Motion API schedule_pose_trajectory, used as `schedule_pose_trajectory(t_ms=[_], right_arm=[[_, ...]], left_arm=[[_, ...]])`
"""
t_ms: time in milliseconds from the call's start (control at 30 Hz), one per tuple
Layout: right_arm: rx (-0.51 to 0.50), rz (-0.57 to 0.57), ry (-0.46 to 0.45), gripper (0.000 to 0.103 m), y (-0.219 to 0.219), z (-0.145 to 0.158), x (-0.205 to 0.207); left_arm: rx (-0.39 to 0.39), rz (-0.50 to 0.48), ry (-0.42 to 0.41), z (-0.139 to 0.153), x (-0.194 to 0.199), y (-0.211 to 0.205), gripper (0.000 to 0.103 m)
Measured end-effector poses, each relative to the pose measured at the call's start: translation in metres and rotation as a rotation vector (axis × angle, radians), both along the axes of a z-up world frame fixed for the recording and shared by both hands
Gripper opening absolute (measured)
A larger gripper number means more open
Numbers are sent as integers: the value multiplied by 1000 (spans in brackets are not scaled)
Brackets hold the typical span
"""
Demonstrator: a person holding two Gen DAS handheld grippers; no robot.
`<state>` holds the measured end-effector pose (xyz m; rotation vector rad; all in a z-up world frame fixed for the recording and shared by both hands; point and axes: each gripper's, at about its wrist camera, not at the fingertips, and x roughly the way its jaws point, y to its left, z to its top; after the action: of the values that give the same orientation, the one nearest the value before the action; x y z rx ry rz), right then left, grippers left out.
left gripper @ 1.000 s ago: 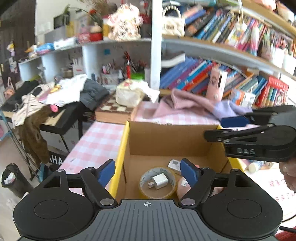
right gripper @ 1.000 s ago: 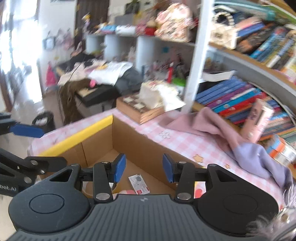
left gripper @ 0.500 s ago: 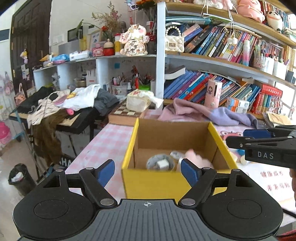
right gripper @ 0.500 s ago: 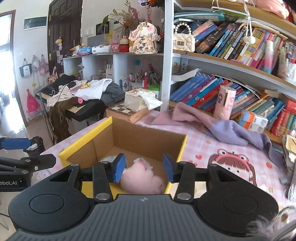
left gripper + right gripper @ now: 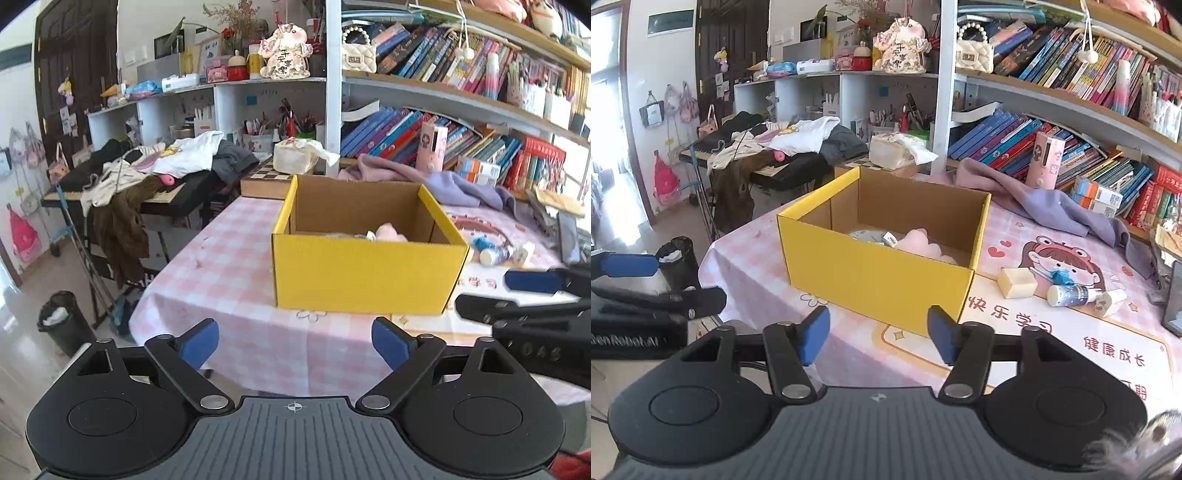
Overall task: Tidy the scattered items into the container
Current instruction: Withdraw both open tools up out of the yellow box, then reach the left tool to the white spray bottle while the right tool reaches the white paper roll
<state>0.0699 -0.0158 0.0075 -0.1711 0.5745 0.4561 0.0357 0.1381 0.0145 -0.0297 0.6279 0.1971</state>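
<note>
A yellow cardboard box [image 5: 369, 275] with a plain brown inside stands open on the worktop [image 5: 229, 273], which wears a pink checked cloth. All places below are given from this box.

Inside the box lie a pink plush toy [image 5: 921, 242], a roll of tape [image 5: 866, 234] and a small white tag or label just beside the toy; only their tops show over the near wall.

On the worktop just right of the box, apart from it, lie the things not yet put away: a cream-coloured square block [image 5: 1017, 282], a small capped tube with a dark starry print [image 5: 1071, 294], a white plug-like piece [image 5: 1108, 301] touching the tube's end, and a bit of blue material [image 5: 1060, 275] above the tube.

Behind the box a pink and lilac cloth [image 5: 1034, 199] is draped over the worktop, and a chessboard box [image 5: 266, 177] carries a tissue pack. Further behind stand bookshelves full of books.

The left gripper [image 5: 295, 341] hovers in front of the box, off its near left corner; its fingers are spreading wide with nothing between them. The right gripper [image 5: 875, 332] hovers in front of the box's near right corner; its fingers are also opening, moderately apart, and empty. Neither gripper touches the box.
</note>
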Motion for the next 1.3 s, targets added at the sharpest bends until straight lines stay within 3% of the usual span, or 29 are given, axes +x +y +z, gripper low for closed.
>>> schedule_pose_trajectory(t_ms=[167, 500, 1300], right_arm=[[-49, -17, -40, 72, -6, 0, -20], [-94, -97, -75, 86, -32, -3, -40], [-67, -271, 23, 92, -103, -16, -38]], left_arm=[[-2, -28, -10, -1, -9, -10, 97], [17, -102, 49, -11, -14, -34, 99], [-2, -253, 105, -19, 7, -87, 103]])
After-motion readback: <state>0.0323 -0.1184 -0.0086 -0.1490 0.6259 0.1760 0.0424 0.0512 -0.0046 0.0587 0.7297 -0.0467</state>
